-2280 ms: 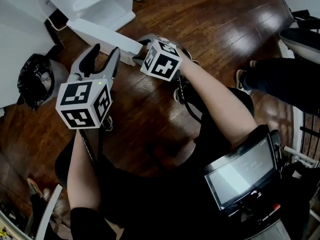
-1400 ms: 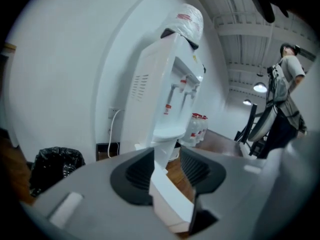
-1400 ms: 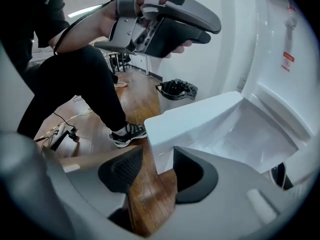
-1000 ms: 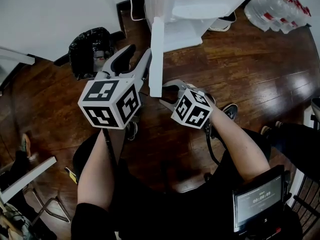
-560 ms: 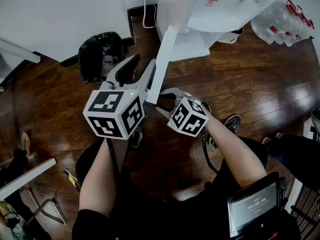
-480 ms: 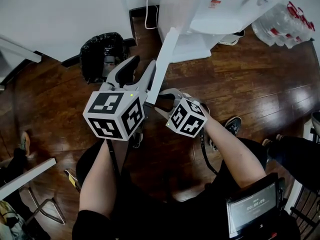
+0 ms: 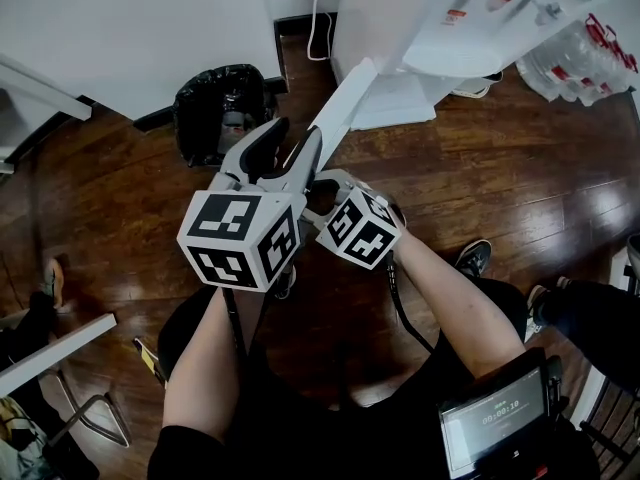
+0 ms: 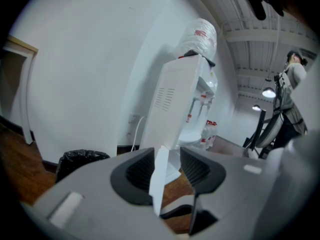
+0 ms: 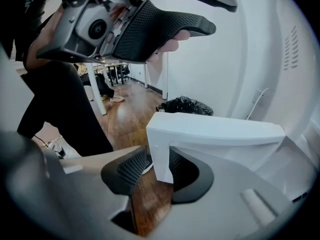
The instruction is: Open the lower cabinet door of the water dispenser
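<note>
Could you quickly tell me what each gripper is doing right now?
Left gripper: open, gripping nothing.
Right gripper: closed on the edge of the cabinet door.

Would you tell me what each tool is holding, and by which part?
The right tool clamps the lower cabinet door by its free edge, near a corner. The left tool holds nothing: its jaws stand apart round the door's edge.
</note>
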A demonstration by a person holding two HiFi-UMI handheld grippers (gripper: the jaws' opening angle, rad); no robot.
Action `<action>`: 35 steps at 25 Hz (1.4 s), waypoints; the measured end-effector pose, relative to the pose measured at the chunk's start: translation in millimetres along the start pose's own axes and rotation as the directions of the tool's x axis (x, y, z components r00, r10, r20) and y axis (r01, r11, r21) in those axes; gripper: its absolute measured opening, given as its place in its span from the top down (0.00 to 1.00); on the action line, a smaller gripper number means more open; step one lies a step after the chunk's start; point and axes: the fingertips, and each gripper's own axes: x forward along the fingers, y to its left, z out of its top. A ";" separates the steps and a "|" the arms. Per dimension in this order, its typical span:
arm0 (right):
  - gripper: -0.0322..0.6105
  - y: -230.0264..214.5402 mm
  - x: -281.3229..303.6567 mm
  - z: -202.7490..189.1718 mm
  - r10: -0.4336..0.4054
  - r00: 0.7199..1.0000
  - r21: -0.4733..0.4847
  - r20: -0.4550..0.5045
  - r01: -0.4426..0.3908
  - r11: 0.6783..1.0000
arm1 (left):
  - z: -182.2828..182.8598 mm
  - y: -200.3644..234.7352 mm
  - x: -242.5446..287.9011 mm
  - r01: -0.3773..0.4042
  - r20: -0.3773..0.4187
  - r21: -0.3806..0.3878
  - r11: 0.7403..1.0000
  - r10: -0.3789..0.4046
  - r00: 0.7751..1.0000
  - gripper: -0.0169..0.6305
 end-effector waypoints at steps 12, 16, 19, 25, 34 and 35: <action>0.74 -8.4 24.3 18.0 -0.014 0.999 0.112 0.037 0.010 0.994 | -1.1 -4.3 0.2 0.029 -0.008 0.002 1.000 -0.029 1.000 0.69; 0.74 -8.7 19.6 18.3 -0.027 0.999 0.071 0.028 0.025 0.997 | -3.3 -6.9 4.1 0.029 -0.015 0.011 1.000 -0.029 0.999 0.69; 0.79 -19.4 6.4 15.3 -0.102 0.995 0.006 0.001 0.102 0.995 | -3.8 -10.9 7.5 0.029 -0.017 0.018 0.999 -0.029 0.999 0.69; 0.84 -55.0 -47.0 2.5 -0.211 0.976 0.099 0.048 0.205 0.974 | 0.6 -28.4 17.9 0.041 -0.004 0.027 0.999 -0.040 0.999 0.69; 0.90 -126.3 -176.9 -28.4 -0.509 0.846 0.366 0.160 0.428 0.826 | -7.7 -92.6 51.9 0.128 -0.042 0.062 0.990 -0.125 0.991 0.70; 0.91 -131.2 -189.4 -30.4 -0.532 0.829 0.385 0.174 0.440 0.811 | -6.9 -101.3 56.4 0.139 -0.042 0.067 0.988 -0.136 0.990 0.70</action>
